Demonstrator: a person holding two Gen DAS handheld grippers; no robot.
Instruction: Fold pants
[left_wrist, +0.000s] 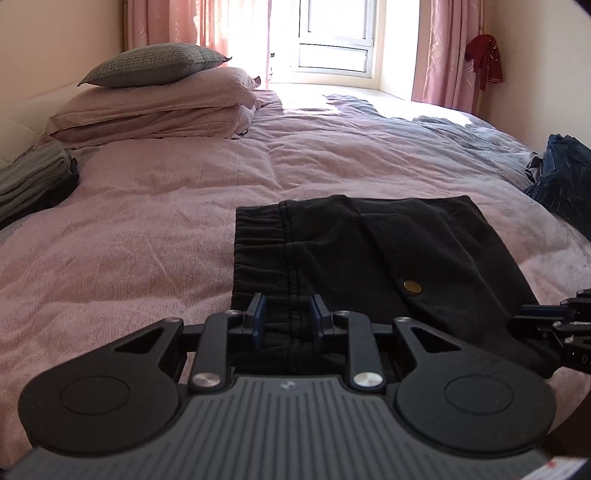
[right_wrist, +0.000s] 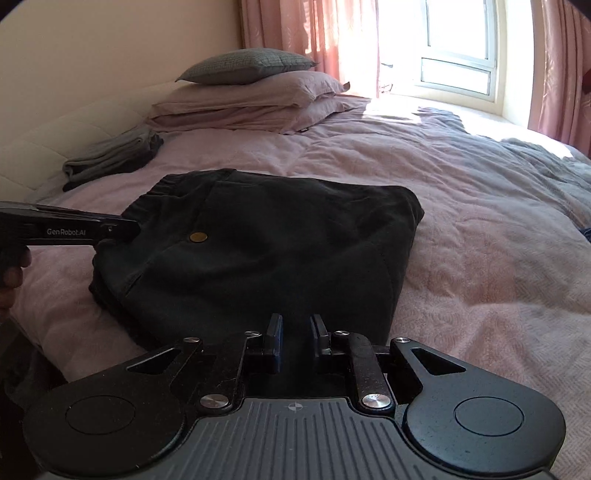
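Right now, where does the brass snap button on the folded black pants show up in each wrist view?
Left wrist view: the brass button sits right of centre, just above and right of the left gripper.
Right wrist view: the same button lies left of centre, near the left gripper's body coming in from the left edge.
Shared landmark: the grey pillow topping the pink pillow stack.

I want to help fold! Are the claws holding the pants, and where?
Cannot tell. The left gripper straddles the waistband seam of the black pants, the right gripper sits at their near edge; no clear pinch shows.
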